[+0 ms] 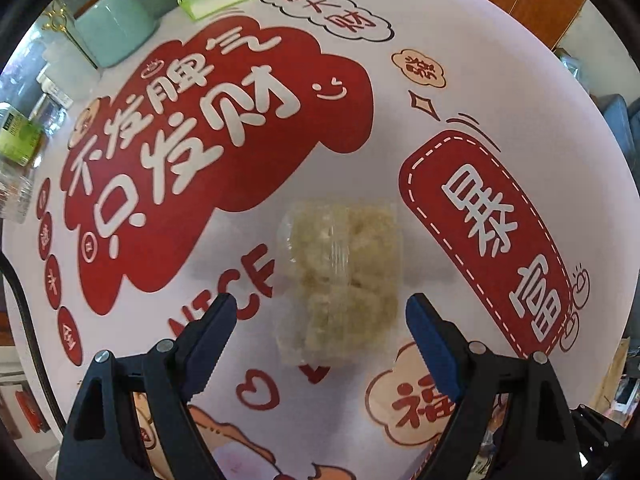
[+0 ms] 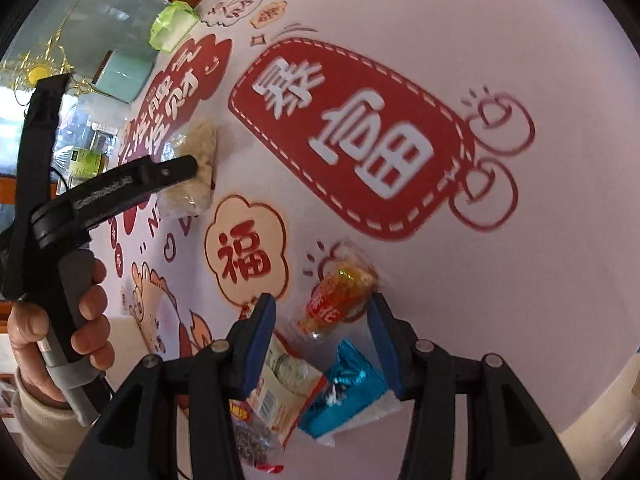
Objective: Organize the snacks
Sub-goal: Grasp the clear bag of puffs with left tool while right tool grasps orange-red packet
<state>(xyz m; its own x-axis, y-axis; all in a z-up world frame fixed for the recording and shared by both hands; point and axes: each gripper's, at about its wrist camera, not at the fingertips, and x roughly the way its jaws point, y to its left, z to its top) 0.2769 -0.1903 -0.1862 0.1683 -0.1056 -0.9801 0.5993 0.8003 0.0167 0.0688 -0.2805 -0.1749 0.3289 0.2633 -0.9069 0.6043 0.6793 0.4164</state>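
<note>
Both grippers angled down: left gripper (image 1: pixel 320 320) jaws open over rice-cake pack (image 1: pixel 340 276); right gripper (image 2: pixel 322 328) open.

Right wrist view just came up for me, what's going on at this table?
A person holds a two-finger tool in each hand over a white tablecloth with red printed characters. The left tool hangs open above a clear packet of pale beige snack pieces, not touching it. The right tool is open over an orange-red wrapped candy, with a shiny blue foil packet and a red-and-cream snack bag lying close by. Nothing is gripped yet.
</note>
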